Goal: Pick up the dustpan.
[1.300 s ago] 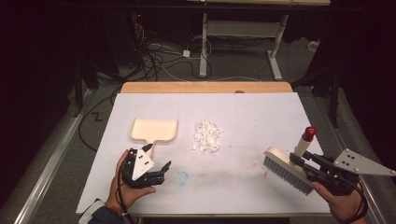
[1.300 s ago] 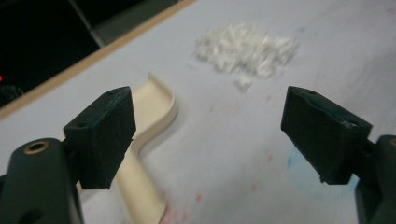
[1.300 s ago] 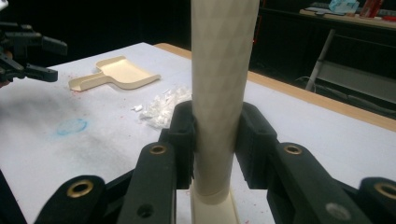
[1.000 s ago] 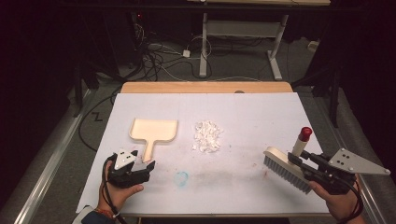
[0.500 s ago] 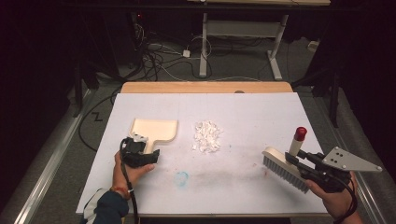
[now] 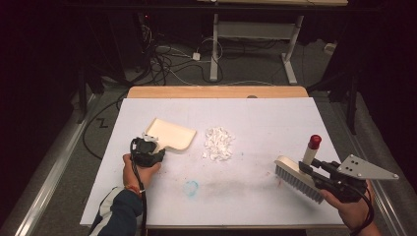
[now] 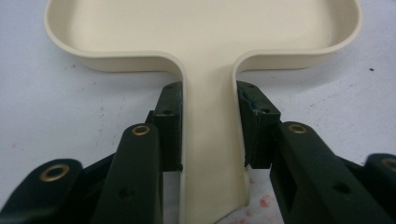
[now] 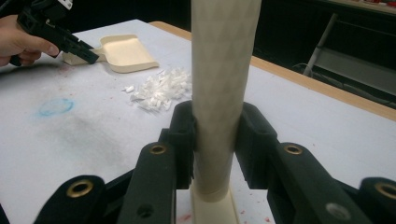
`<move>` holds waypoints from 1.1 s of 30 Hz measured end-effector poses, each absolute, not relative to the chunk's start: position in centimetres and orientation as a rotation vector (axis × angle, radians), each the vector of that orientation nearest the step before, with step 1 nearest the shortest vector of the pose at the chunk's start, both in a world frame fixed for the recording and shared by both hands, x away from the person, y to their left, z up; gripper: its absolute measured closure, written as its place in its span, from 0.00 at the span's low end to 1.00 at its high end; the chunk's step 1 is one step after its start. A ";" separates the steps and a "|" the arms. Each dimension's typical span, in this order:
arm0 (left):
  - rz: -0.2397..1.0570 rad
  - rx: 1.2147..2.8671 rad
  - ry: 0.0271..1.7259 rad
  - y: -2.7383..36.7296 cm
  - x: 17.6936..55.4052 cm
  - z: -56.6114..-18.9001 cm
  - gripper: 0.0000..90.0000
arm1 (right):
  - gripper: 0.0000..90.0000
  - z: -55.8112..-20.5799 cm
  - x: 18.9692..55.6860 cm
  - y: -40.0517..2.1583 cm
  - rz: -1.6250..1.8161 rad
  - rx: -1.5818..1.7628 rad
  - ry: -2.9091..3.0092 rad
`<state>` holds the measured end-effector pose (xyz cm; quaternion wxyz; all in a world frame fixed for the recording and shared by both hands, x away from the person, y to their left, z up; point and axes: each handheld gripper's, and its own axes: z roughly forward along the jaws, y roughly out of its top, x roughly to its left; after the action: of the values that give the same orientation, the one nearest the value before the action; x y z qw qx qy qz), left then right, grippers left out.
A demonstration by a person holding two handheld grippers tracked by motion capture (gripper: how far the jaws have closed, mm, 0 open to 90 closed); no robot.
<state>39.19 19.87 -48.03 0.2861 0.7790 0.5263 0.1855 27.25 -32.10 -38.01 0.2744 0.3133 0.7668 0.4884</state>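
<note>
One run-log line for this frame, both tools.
left tool: just closed, shut on dustpan handle | right tool: shut on brush handle | paper scraps: unswept, beside pan

No text, label, brand or number can be read on anything here. The only mark on the desk (image 6: 246, 113) is a faint blue ring (image 6: 191, 187), smudged and forming no letter or figure; nearby red specks spell nothing either.
</note>
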 end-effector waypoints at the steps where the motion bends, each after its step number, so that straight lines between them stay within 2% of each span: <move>1: 0.500 2.086 1.404 19.9 39.2 -48.0 0.70 | 0.79 -38.0 27.3 -32.1 1.312 0.841 2.063; 13: 0.598 2.134 1.309 20.7 37.4 -45.1 0.70 | 0.79 -38.0 27.3 -32.6 1.314 0.854 2.049; 24: 0.532 2.192 1.202 21.7 34.0 -44.1 0.71 | 0.79 -38.1 27.3 -32.7 1.305 0.850 2.047; 33: 0.450 2.315 1.076 20.2 31.3 -44.2 0.71 | 0.79 -38.2 27.5 -32.6 1.298 0.856 2.035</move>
<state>31.32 20.18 -44.21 0.2710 0.8596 0.3996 0.1672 27.52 -32.63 -38.18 0.2860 0.3204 0.7614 0.4857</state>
